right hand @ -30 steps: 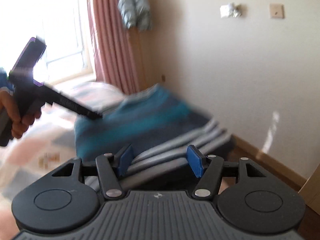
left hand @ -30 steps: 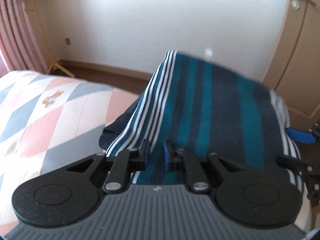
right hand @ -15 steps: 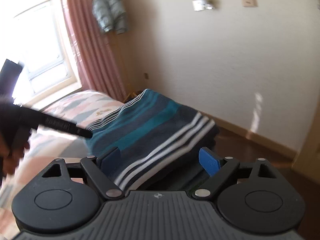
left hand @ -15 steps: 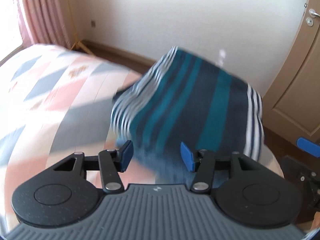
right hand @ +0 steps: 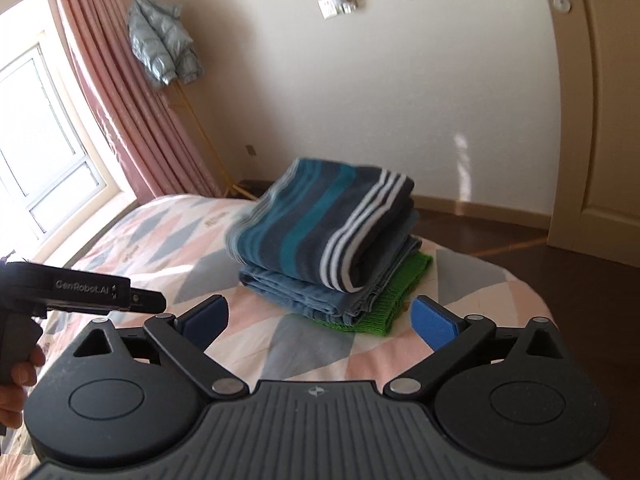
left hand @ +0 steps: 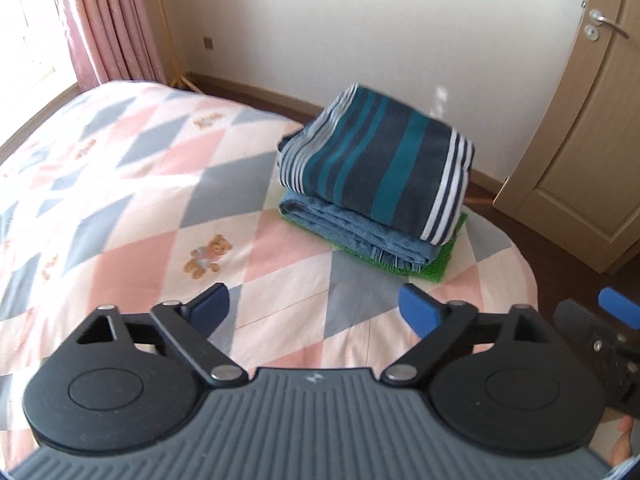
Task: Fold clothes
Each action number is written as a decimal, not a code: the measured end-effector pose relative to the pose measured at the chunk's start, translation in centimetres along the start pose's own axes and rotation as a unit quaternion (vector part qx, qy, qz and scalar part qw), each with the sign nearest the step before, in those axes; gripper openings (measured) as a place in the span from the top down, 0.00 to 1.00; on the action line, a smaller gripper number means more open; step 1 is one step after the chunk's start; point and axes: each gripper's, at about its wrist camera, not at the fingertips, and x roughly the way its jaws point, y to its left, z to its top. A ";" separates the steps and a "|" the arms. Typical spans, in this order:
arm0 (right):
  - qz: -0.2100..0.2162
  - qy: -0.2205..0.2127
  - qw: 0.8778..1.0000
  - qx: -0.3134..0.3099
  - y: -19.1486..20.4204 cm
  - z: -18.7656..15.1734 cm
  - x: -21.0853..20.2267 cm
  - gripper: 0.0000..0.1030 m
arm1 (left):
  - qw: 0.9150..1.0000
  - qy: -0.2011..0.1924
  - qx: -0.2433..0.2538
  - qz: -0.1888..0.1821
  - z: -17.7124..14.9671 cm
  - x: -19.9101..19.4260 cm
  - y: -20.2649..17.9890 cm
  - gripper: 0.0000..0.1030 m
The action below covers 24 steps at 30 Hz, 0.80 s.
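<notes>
Both sets of jaws spread wide, gripping nothing: left gripper [left hand: 314, 310] and right gripper [right hand: 320, 316] hang over bare quilt, short of the stack. Stack sits near the bed's [left hand: 120, 184] foot corner, door side. Three folded pieces, counted top down: one striped towel [left hand: 380, 160], navy and teal with white bands; one blue denim piece [left hand: 360, 232]; one green knit [left hand: 444, 264] at the bottom, only its edge showing. All soft and limp, likely light; the towel looks thick and will sag if lifted by one corner. Best taken at a folded edge, one gripper at each end, pinching all layers. No unfolded clothes in view; the job looks near done.
</notes>
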 end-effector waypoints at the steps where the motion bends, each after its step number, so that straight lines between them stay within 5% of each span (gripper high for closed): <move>1: -0.002 -0.003 1.000 -0.003 0.6 0.3 -0.9 0.02 | 1.000 -0.004 -0.001 -0.001 -0.1 -1.2 0.1 0.06; 11: -0.026 -0.009 0.999 -0.040 5.9 1.4 -8.7 0.02 | 0.999 -0.039 0.013 0.004 -1.8 -11.1 0.3 0.01; 24: -0.082 -0.018 0.994 -0.066 9.3 1.5 -13.4 0.00 | 0.995 -0.095 0.017 0.038 -4.9 -16.7 0.4 0.01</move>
